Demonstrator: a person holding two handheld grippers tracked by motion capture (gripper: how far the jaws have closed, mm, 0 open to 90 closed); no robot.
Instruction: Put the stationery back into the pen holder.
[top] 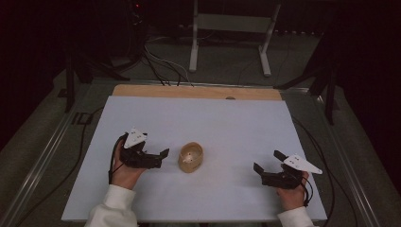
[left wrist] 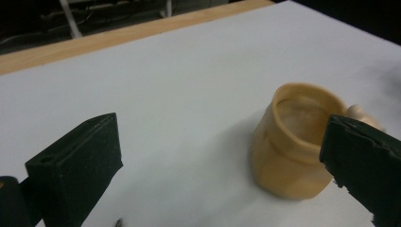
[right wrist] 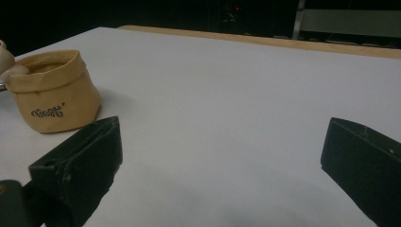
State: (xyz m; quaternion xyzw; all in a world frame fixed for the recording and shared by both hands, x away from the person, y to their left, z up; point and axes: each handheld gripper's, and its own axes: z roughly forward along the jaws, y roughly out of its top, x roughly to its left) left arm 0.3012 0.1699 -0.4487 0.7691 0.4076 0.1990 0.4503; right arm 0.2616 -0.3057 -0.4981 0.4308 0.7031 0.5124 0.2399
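Item: small tan pouch (top: 191, 157) with a rolled rim, standing upright near the middle of the white mat (top: 236, 118). Risk: being soft and light, it would likely tip or slide if one jaw nudged its side. Left gripper (top: 158, 156) spread wide, pouch just beside its jaw tips. Right gripper (top: 267, 166) likewise spread, empty, well apart from it.

My left gripper (top: 163, 158) and right gripper (top: 265, 165), low in the frame, are matte black with 2 blocky, wedge-shaped jaws each. Each carries a pale grey 3-cornered plate and trails a thin black cable. My sleeves (top: 113, 208) are white.
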